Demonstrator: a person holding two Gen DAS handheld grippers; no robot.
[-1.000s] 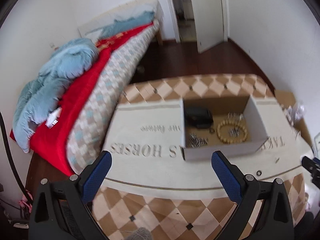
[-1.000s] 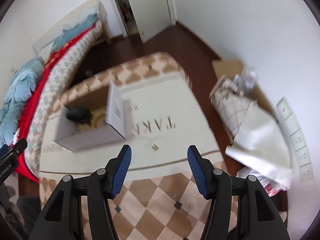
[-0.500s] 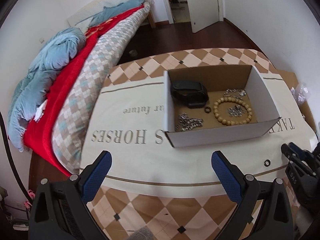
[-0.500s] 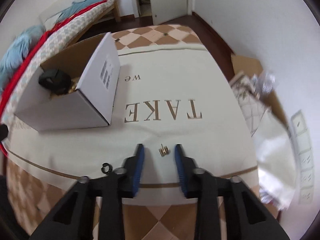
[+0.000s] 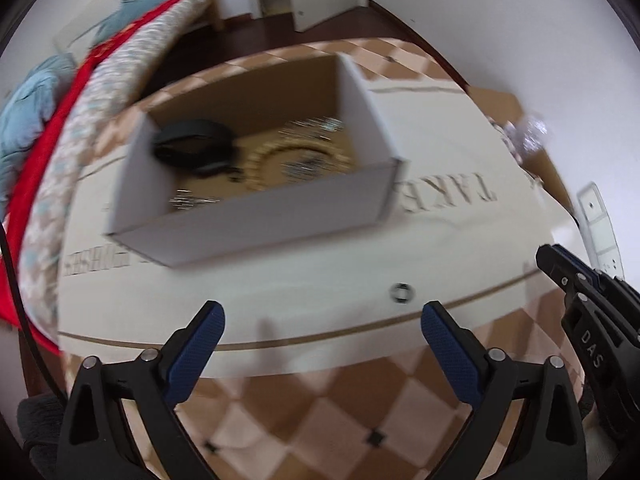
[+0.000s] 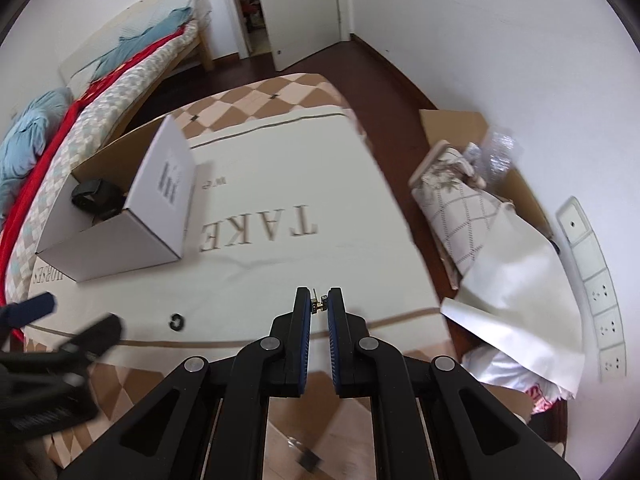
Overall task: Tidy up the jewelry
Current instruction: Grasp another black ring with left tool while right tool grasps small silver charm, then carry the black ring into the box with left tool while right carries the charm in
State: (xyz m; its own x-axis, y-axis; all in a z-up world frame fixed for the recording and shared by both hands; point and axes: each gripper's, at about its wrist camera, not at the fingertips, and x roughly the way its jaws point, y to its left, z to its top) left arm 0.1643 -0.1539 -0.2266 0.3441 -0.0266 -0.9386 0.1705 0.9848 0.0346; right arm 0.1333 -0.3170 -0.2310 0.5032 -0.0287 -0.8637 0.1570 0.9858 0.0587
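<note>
A white cardboard box (image 5: 256,224) (image 6: 120,240) stands on the cream table cloth. It holds a black watch (image 5: 192,148), a wooden bead bracelet (image 5: 300,160) and silver pieces. A small dark ring (image 5: 401,293) (image 6: 176,321) lies on the cloth in front of the box. My right gripper (image 6: 319,306) is shut on a small gold earring (image 6: 318,304) just above the cloth. My left gripper (image 5: 322,320) is open and empty, close to the ring, and it also shows blurred in the right wrist view (image 6: 60,320).
A bed (image 6: 100,92) with red and blue covers runs along the left of the table. A cardboard carton (image 6: 472,168) with cloth and white paper sits on the floor at the right. A wall socket strip (image 6: 592,280) is at the far right.
My right gripper came down and closed on the gold earring. My left gripper moved forward and right, toward the dark ring, still open.
</note>
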